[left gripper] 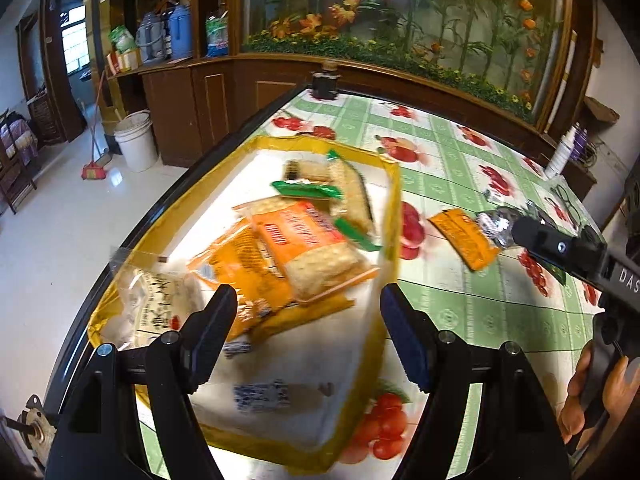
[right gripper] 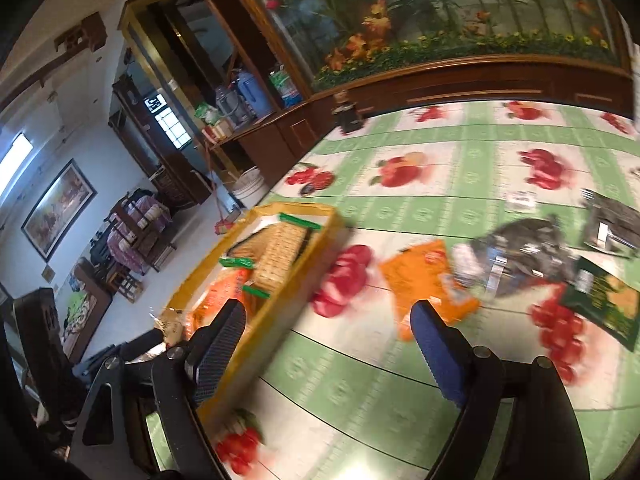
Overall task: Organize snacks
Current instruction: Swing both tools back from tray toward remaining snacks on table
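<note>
A shallow yellow-rimmed cardboard box point(left gripper: 394, 200) sits at the table's left edge, holding several cracker packs: orange ones point(left gripper: 308, 240), green-trimmed ones point(left gripper: 352, 192) and a white pack point(left gripper: 160, 308). My left gripper point(left gripper: 308, 312) is open and empty just above the box's near part. An orange snack packet point(left gripper: 466, 238) and a silver-grey packet point(left gripper: 498, 222) lie on the cloth right of the box. My right gripper point(right gripper: 328, 332) is open and empty above the cloth, between the box point(right gripper: 316, 248) and the orange packet point(right gripper: 424, 280). It also shows in the left wrist view point(left gripper: 520, 228).
The table has a green-and-white fruit-print cloth point(left gripper: 452, 168). A dark green packet point(right gripper: 608, 300), grey packets point(right gripper: 524, 256) and a dark packet point(right gripper: 612, 228) lie at the right. A dark jar point(left gripper: 325, 82) stands at the far edge. A white bottle point(left gripper: 560, 156) stands far right.
</note>
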The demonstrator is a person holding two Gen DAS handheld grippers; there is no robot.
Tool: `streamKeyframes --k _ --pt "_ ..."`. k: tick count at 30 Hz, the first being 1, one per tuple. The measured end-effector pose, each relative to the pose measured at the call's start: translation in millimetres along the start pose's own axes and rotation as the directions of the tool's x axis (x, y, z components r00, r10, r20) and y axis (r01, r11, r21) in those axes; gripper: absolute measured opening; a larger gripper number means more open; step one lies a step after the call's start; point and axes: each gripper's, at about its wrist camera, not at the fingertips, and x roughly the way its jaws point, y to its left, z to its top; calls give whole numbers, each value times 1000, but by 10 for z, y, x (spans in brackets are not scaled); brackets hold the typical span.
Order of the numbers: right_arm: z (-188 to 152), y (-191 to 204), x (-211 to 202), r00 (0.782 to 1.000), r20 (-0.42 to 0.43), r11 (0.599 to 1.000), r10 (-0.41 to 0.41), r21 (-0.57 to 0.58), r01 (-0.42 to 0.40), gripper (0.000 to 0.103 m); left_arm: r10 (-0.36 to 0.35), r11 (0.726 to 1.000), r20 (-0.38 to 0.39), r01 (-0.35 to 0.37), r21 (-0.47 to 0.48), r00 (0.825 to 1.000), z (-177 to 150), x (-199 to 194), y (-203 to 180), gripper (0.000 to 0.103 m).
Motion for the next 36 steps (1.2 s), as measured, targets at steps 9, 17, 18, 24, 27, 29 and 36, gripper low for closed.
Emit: streamKeyframes --k 9,17,18,24,27,29,36 --pt "-207 -858 -510 991 30 986 -132 109 128 86 -83 992 -23 85 93 996 56 37 -663 74" --pt "-276 -1314 -771 981 36 971 -190 155 182 87 -115 980 -45 120 161 992 74 131 -1135 74" --pt "-279 -1342 -784 981 36 970 -192 160 184 87 -116 978 -46 122 170 992 73 139 -1170 74" --pt "-300 -1503 -830 978 30 964 -206 176 197 87 -137 963 -61 147 225 989 137 233 -1383 74" --pt "-277 -1508 -798 980 17 970 -198 145 194 87 -178 942 -70 191 277 981 196 304 -1530 74" --pt "-236 -1500 -738 983 0 978 -185 95 184 87 -215 915 -85 231 330 973 265 381 -1650 74" --pt "-16 -1482 -546 984 -53 980 -171 -110 164 87 -279 816 -153 318 482 948 421 654 -2093 74"
